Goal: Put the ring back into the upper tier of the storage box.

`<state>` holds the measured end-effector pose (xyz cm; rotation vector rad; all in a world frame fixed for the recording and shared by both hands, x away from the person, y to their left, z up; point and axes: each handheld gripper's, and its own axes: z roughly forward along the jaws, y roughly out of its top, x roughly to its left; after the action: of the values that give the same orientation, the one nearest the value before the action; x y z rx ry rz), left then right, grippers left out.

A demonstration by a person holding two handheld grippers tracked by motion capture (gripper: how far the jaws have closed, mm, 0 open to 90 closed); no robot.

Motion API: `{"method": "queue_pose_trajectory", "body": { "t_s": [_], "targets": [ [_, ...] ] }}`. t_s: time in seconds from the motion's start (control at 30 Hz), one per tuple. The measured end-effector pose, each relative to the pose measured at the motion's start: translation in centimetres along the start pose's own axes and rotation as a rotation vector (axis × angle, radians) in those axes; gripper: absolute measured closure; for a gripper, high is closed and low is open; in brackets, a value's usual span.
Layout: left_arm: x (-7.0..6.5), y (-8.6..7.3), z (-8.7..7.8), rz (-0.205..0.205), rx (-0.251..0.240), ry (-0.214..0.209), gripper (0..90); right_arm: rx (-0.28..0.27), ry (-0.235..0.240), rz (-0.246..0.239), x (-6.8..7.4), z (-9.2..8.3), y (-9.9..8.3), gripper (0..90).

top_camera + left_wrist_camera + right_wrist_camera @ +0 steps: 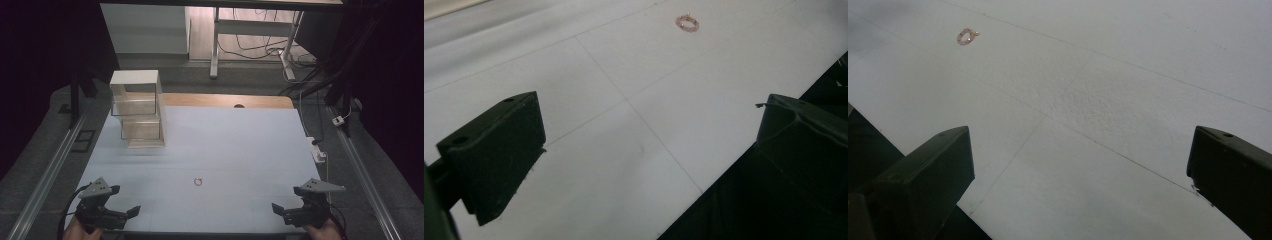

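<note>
A small pinkish ring (198, 181) lies flat on the pale mat (225, 145), near the front middle of the table. It also appears far ahead in the left gripper view as the ring (687, 23), and up left in the right gripper view as the ring (966, 36). My left gripper (131, 212) rests at the front left corner of the mat, open, nothing between its jaws (646, 105). My right gripper (278, 210) sits at the front right corner, also open and empty (1080, 137). Both are well short of the ring.
A clear stepped acrylic case (137, 107) with a white top stands at the back left of the mat. A wooden table strip (225, 100) runs behind the mat. A white power strip (318, 150) hangs off the right edge. Metal rails (45, 175) flank the table.
</note>
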<state>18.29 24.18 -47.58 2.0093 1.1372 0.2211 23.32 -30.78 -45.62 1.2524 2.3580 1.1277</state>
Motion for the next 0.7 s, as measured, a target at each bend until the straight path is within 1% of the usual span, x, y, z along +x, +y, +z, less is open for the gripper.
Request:
{"method": "queue_pose_trajectory", "body": {
  "t_s": [0.2,0.5,0.63,0.7],
  "targets": [
    [0.2,0.5,1.2,0.016,0.014,-0.024,0.0,0.002,0.002,-0.004,0.0,0.0,0.0,0.0],
    [0.4,1.3,2.5,0.027,-0.003,-0.033,0.0,0.005,0.000,-0.012,0.1,0.0,0.0,0.0],
    [0.5,1.7,3.2,0.025,-0.003,-0.053,0.0,0.007,0.000,-0.017,0.1,0.1,0.0,0.0],
    [0.5,2.0,3.5,0.030,0.001,-0.056,0.0,0.009,0.003,-0.017,0.1,0.1,0.0,0.0]
  ]
}}
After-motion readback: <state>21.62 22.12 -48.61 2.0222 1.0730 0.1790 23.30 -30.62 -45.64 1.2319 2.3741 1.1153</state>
